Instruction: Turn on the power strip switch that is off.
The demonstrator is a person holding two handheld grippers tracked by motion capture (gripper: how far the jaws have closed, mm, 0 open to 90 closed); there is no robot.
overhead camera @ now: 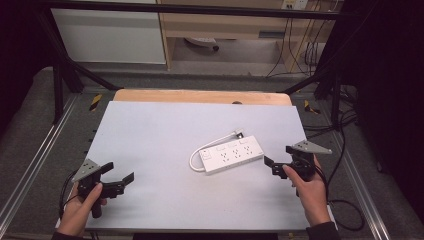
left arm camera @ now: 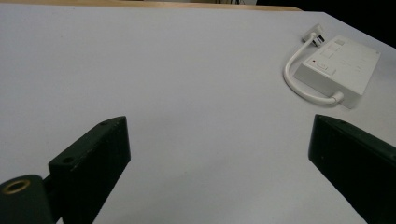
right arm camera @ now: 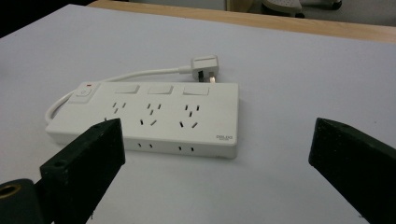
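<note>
White power strip flat on table, three socket groups, short looped cord, right gripper near it, left gripper well apart, both spread wide, holding nothing

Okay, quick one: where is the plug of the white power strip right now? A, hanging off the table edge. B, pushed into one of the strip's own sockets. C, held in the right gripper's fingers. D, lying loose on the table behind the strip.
D: the plug lies on the table just behind the power strip, at the end of its curled cord, apart from the open right gripper.
</note>
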